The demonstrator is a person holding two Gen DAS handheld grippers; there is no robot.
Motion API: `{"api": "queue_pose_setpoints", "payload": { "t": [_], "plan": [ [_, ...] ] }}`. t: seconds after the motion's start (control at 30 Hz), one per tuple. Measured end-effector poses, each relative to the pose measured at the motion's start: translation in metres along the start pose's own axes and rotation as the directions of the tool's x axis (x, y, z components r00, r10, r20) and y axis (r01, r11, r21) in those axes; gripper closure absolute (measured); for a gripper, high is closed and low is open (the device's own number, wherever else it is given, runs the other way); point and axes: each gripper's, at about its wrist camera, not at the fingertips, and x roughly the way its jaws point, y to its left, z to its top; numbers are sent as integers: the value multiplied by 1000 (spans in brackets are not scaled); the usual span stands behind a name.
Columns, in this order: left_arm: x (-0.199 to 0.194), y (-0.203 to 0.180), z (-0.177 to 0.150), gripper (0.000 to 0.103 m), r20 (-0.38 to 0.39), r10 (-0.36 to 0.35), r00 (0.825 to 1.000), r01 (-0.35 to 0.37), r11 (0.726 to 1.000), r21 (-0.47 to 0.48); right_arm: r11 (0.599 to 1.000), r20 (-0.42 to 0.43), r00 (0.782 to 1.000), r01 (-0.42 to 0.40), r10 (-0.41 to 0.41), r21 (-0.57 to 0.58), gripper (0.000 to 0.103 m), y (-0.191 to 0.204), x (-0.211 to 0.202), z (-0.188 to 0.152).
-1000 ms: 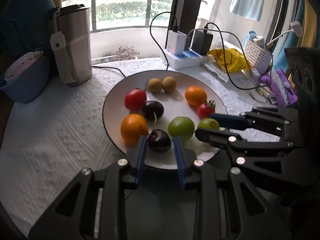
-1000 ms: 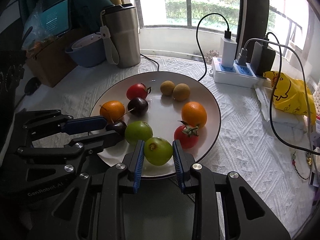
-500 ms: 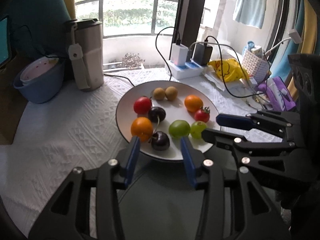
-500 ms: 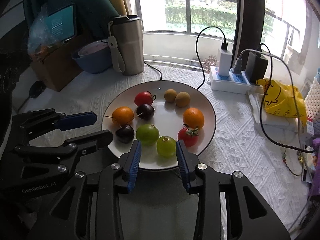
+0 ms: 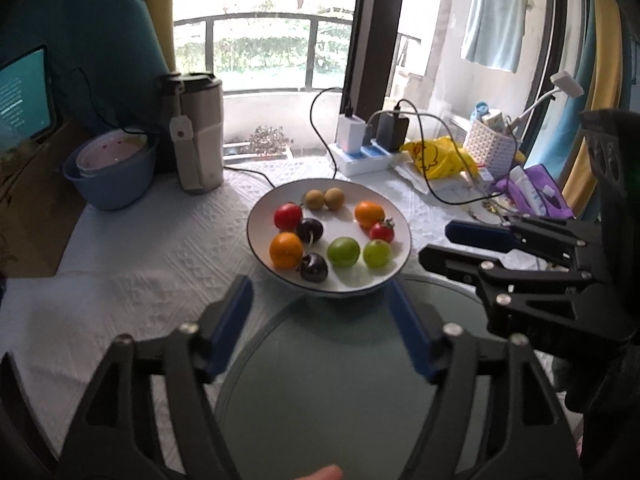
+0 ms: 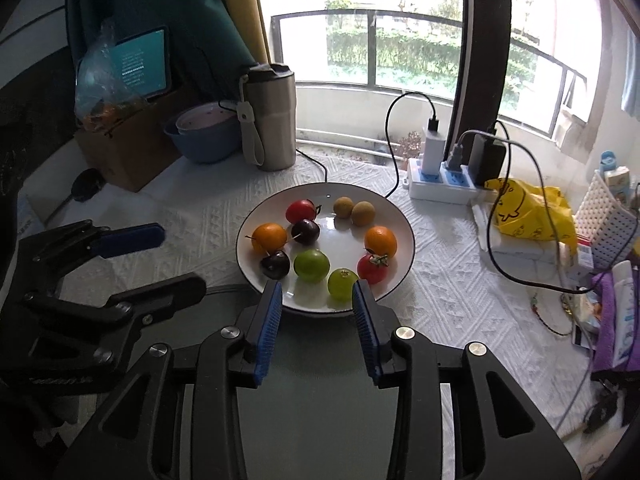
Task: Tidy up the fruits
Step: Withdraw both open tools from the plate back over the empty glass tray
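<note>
Ten fruits sit on a white plate [image 6: 404,236] atop the cloth-covered worktop [image 6: 448,292] by a balcony window [image 6: 360,36]; both grippers' jaws stand apart, holding nothing, the left gripper [image 5: 320,300] having just widened.

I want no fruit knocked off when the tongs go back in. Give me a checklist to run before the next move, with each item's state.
1. Left tongs empty, jaws having just opened: ok.
2. Right tongs empty, pads clear of the pale green grape: ok.
3. All ten fruits inside the plate rim: ok.
4. Fruits sorted in like pairs: cannot tell; the two oranges and the two tomatoes lie apart.
5. Charger cable clear of the plate: cannot tell; it runs close by the far rim.
6. Plate fully on the table: ok.
</note>
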Motion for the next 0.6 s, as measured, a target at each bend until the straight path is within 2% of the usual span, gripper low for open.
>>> {"api": "queue_pose_setpoints", "payload": {
  "t": [0.33, 0.37, 0.4, 0.43, 0.6],
  "plan": [
    [-43, -10, -12, 25, 48, -3, 999, 2, 1000, 16, 999, 48, 998, 37, -37, -6, 62, 14, -41, -11],
    [-48, -11, -13, 25, 54, -4, 999, 3, 1000, 18, 999, 53, 998, 42, -41, -6, 49, 15, -45, -13],
    [-52, -12, -14, 25, 59, -4, 998, 3, 1000, 19, 999, 57, 997, 44, -44, -6, 29, 16, -48, -14],
    [-57, -13, -15, 25, 65, -4, 998, 3, 1000, 21, 999, 64, 997, 44, -43, -6, 23, 18, -54, -15],
    [-75, -17, -20, 24, 87, -11, 996, 8, 1000, 27, 998, 87, 994, 59, -58, -8, 23, 24, -72, -20]
  ]
}}
